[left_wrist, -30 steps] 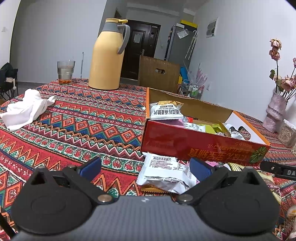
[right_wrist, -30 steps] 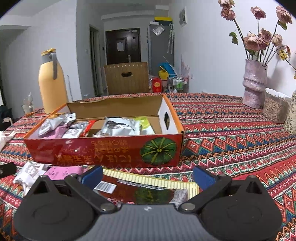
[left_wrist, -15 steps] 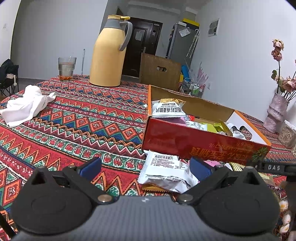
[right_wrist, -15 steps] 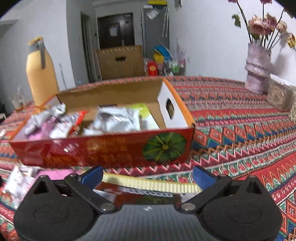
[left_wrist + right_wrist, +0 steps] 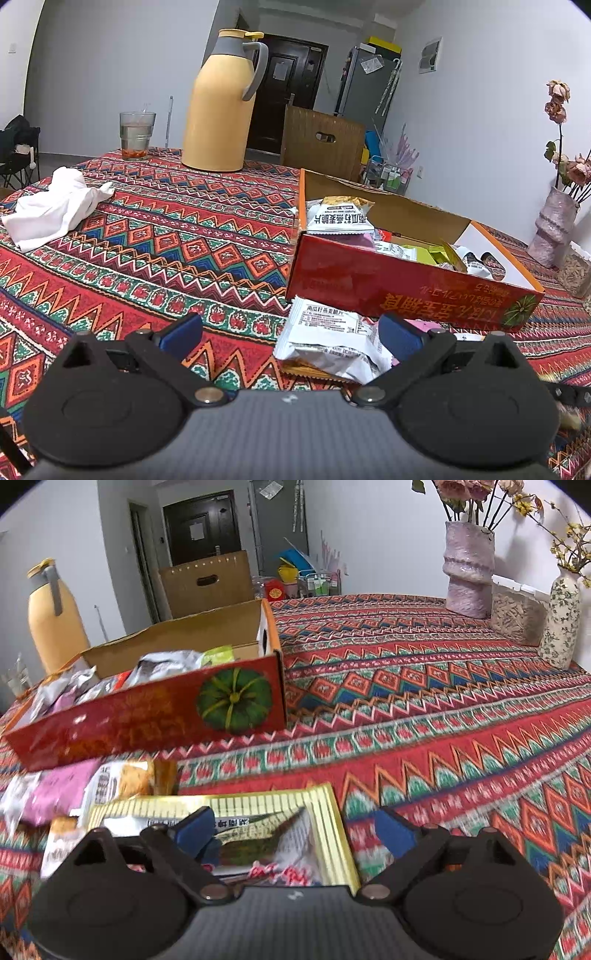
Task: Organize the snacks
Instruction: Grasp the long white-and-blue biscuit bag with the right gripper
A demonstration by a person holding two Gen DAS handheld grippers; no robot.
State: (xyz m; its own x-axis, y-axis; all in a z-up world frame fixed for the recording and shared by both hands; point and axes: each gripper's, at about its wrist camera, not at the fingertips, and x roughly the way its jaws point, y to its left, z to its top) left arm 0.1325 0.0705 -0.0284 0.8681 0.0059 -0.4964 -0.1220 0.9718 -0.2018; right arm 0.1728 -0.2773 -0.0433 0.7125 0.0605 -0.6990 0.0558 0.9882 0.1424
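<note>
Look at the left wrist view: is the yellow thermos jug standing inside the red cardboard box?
No. The yellow thermos jug stands upright on the patterned tablecloth, well apart from the red cardboard box.

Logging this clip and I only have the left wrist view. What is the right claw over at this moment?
Observer: The right claw is open over a gold-bordered snack packet lying on the tablecloth, in front of the red box.
Operator: Gripping it?
Observer: Not yet. Its fingers straddle the packet, spread wide.
Operator: Any other loose snacks near it?
Observer: Yes, a pink packet and an orange-and-white one lie to its left.
</note>
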